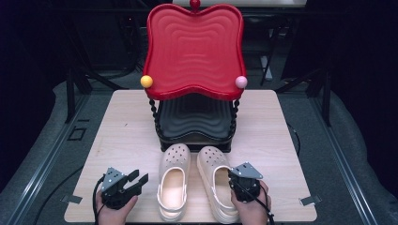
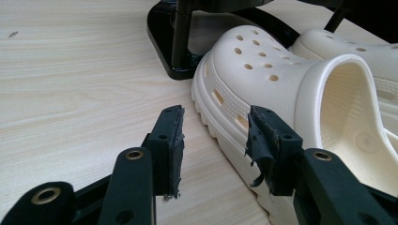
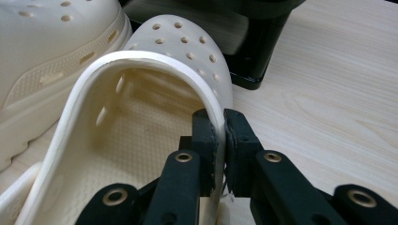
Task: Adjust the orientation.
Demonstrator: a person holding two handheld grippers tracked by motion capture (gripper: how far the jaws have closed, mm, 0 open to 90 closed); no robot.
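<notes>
Pinching the rim of the right-hand clog [image 3: 155,70] is where the right claw [image 3: 220,140] is at, its two pads pressed tight on the thin wall of the shoe opening, one pad inside and one outside. The left claw [image 2: 213,136] sits spread, jaws apart with nothing between them, hovering just beside the outer sole of the left clog [image 2: 281,79] without touching it as far as I can tell

Both clogs lie side by side on the near half of the desk [image 1: 126,136], toes pointing at the black lower shelf [image 1: 195,117] of the little two-tier rack, whose red top tray [image 1: 195,51] is tilted up toward the camera. My read: the grab on the right shoe is done, and lifting it toward the rack looks like the next bit. That calls for a clean lift, since the wall is soft and a one-edge grip will let the shoe swing and droop at the toe, plus the toe is almost against the rack base

Material-wise: cream foam clogs, matte, dotted with vent holes on top, ribbed chunky sole, pebbled footbed inside. Desk is pale wood grain laminate. The tray is glossy plastic with wavy ripples, with a yellow knob [image 1: 146,81] and a pink knob [image 1: 241,82] at its corners, on beaded black posts
</notes>
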